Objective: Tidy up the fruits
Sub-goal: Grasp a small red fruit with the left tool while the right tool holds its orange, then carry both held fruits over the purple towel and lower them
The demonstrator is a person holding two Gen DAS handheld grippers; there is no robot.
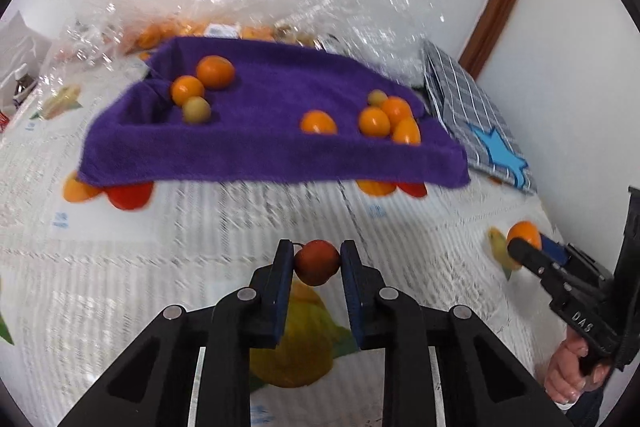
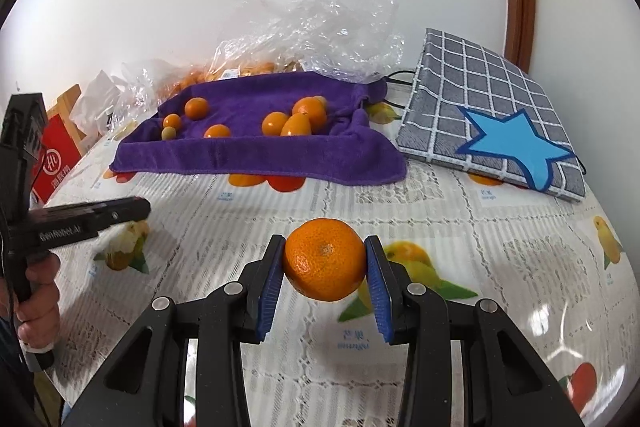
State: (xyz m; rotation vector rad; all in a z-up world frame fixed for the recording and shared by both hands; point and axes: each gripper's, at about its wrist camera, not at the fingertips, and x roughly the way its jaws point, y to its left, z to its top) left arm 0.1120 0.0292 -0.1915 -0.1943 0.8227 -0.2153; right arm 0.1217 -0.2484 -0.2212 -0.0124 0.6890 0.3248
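The left gripper (image 1: 316, 261) has its jaws pinched on a small reddish fruit (image 1: 317, 262), held clear above the counter (image 1: 180, 267), which is covered by a lace-patterned cloth printed with fruit pictures. The right gripper (image 2: 325, 261) has its jaws clamped on an orange (image 2: 324, 259), wider apart than the left pair, and it too hangs over the counter. Ahead of both pairs of jaws lies a purple towel (image 1: 256, 151) draped over something so that it forms a shallow hollow; small oranges (image 1: 374, 121) sit in two loose groups inside it, with a couple of pale greenish fruits (image 1: 196, 109) among them. Nothing stands between either pair of jaws and the towel's near edge. Beyond the towel, against the wall, is a crumpled clear plastic bag (image 2: 320, 31) with more orange fruit inside. To the right of the towel, a grey checked pad (image 2: 488, 107) with a blue star lies tilted. A hand (image 1: 572, 371) grips the right tool's handle.
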